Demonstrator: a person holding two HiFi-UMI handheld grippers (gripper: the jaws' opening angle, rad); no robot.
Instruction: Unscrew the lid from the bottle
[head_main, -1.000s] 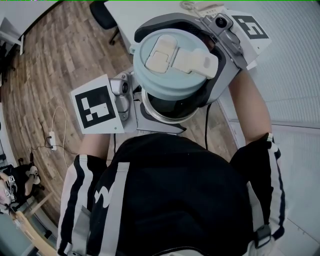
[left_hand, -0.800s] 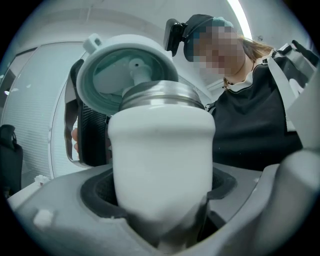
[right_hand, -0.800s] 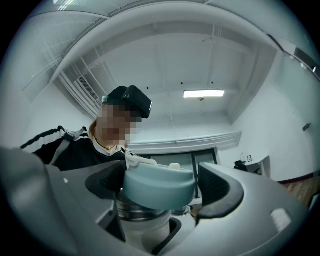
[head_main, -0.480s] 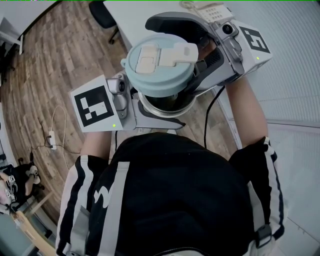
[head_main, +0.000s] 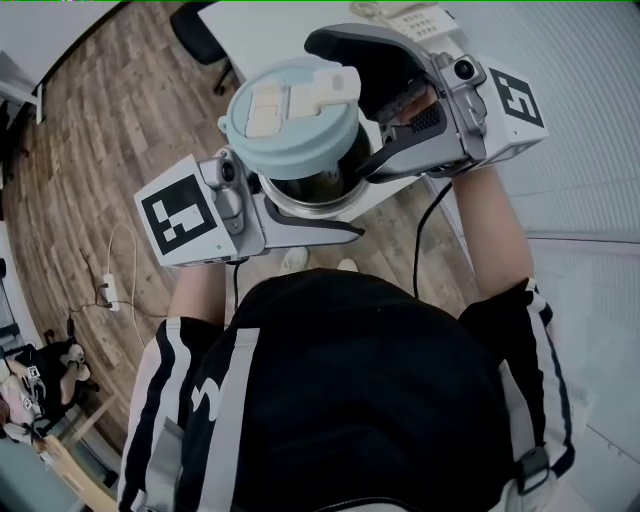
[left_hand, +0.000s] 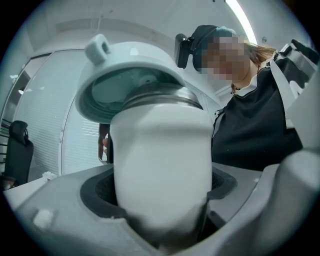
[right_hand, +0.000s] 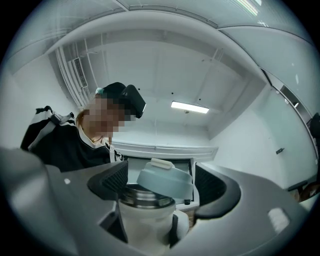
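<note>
Setting: wood-plank floor (head_main: 90, 130) below, white table (head_main: 255, 25) at the far side; the work is held in the air, clear of the table.
Step in hand: judged late; the lid (head_main: 290, 115) looks free of its thread and only needs lifting away.
Next move: calls for a square grip on the lid's edge and a straight lift, with the bottle (right_hand: 145, 220) held still.
Lid: pale blue-green with a cream flip tab (head_main: 300, 100); sits tilted on the steel rim (right_hand: 145, 196).
Bottle: white body, upright, near the person's chest.
Left hand-held gripper (left_hand: 160, 197): clamped on the bottle body, pads on both sides.
Right hand-held gripper (right_hand: 162, 182): jaws wide and just been closing; the lid stands between them with a gap on each side, not gripped.
</note>
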